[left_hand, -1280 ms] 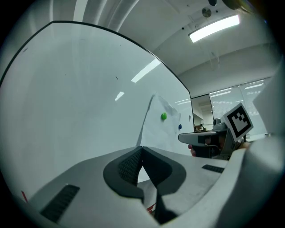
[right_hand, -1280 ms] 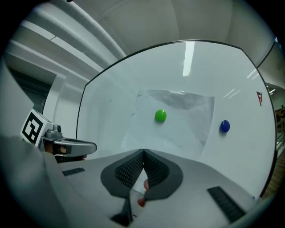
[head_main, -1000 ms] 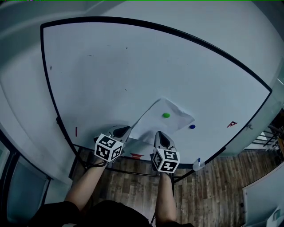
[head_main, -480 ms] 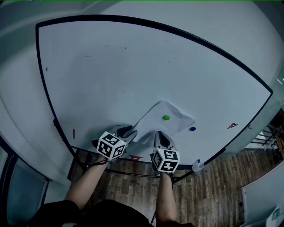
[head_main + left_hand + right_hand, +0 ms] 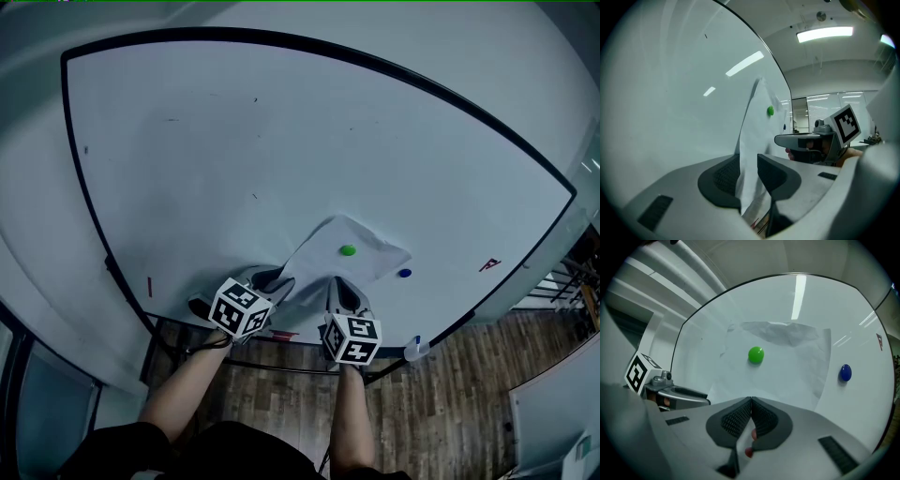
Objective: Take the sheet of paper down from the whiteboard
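**Whiteboard fills the view, and the peel is under way**

White board surface inside a black frame takes up nearly everything ahead, with wood floor below it. Near the board's bottom edge hangs the sheet of paper. Its left side is lifted off the surface, and its upper part lies flat.

The left gripper has its jaws closed on the sheet's lower left corner, drawing it away from the board. The right gripper sits at the sheet's bottom edge with its jaws pressed together. Whether paper is caught between them is unclear.

A green magnet pins the sheet's middle. A blue magnet sits on bare board just off the right edge.

The removal looks partly done. The next move likely means sliding the paper out from under the green magnet — gently, or it may tear.
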Demonstrator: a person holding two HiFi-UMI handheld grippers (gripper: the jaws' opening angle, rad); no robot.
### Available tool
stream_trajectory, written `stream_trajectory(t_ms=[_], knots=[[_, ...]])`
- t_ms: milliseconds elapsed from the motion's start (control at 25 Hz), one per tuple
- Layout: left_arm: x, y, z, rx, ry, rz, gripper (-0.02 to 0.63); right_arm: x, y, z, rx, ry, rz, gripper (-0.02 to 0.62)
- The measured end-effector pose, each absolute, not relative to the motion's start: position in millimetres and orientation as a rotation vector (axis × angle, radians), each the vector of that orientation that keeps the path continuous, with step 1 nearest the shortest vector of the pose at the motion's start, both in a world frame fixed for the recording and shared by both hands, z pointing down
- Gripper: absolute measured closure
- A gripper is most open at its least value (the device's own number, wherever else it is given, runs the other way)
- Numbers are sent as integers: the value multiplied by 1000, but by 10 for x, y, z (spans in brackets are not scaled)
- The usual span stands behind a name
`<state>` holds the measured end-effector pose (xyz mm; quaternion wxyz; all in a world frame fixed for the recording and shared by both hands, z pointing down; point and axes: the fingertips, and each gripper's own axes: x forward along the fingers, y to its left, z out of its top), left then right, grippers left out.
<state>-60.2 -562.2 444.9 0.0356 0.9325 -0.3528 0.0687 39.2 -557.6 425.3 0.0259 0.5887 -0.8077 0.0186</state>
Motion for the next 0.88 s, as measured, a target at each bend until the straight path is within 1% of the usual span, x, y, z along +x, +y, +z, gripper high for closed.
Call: stream_trajectory(t_ms=[160, 360, 520, 880], knots=[[-589, -5661, 4476, 2863, -1094, 222, 506, 421, -5608, 4251, 1830, -2493, 55, 571], [-621, -5704, 4494, 2848, -1115, 229, 560, 426, -5620, 4257, 1834, -2493, 57, 571], [-643, -5717, 4501, 2837, -1113, 213, 580, 433, -5639, 4250, 1844, -2494, 53, 571], [-644, -5674, 4492, 2825, -1067, 183, 584, 390, -5643, 4197, 1835, -2500, 26, 571]])
